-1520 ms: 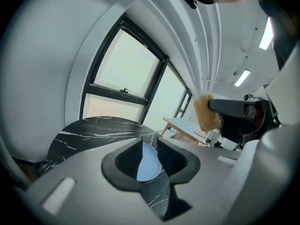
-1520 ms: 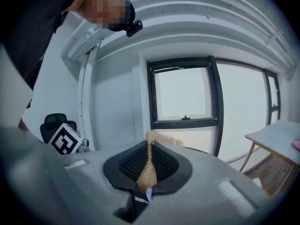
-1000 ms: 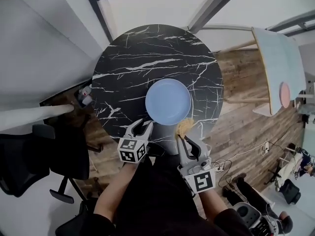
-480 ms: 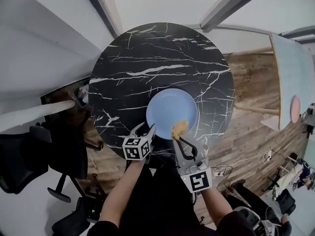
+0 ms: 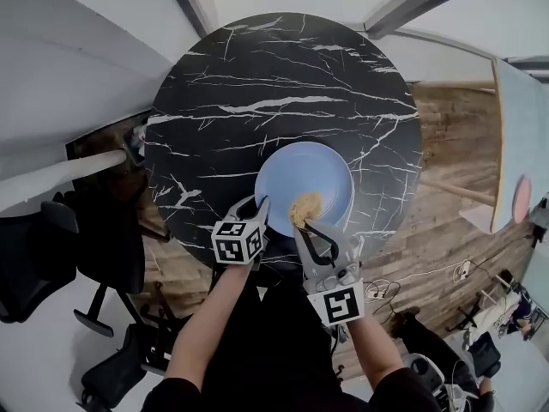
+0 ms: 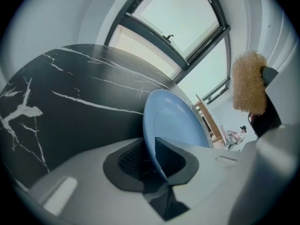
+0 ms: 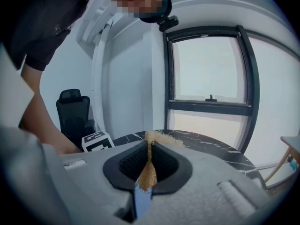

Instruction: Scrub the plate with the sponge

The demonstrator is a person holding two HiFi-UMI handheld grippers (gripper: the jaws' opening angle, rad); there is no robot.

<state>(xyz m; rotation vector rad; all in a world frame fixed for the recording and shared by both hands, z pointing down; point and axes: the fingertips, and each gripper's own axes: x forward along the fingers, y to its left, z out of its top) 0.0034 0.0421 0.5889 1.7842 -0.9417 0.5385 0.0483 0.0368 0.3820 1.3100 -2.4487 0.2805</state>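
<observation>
Round black marble table [image 5: 257, 101]: white-veined, fills the centre of the head view, with wooden floor [image 5: 446, 196] at its 3 o'clock side.

Light blue plate [image 5: 317, 178]: lies on the table at its 5 o'clock sector, near the edge closest to the person.

Left gripper [image 5: 254, 209]: at the plate's 8 o'clock rim. Its own view shows the jaws closing, with the plate rim [image 6: 176, 121] running between them and a pad against each face.

Right gripper [image 5: 310, 227]: at the plate's 6 o'clock side, clamped on the sponge. Its own view shows the tan fibres pinched flat between the pads [image 7: 161, 158].

Sponge [image 5: 305, 205]: tan, fibrous, positioned over the plate's 6 o'clock portion. Contact with the plate surface cannot be determined.
</observation>
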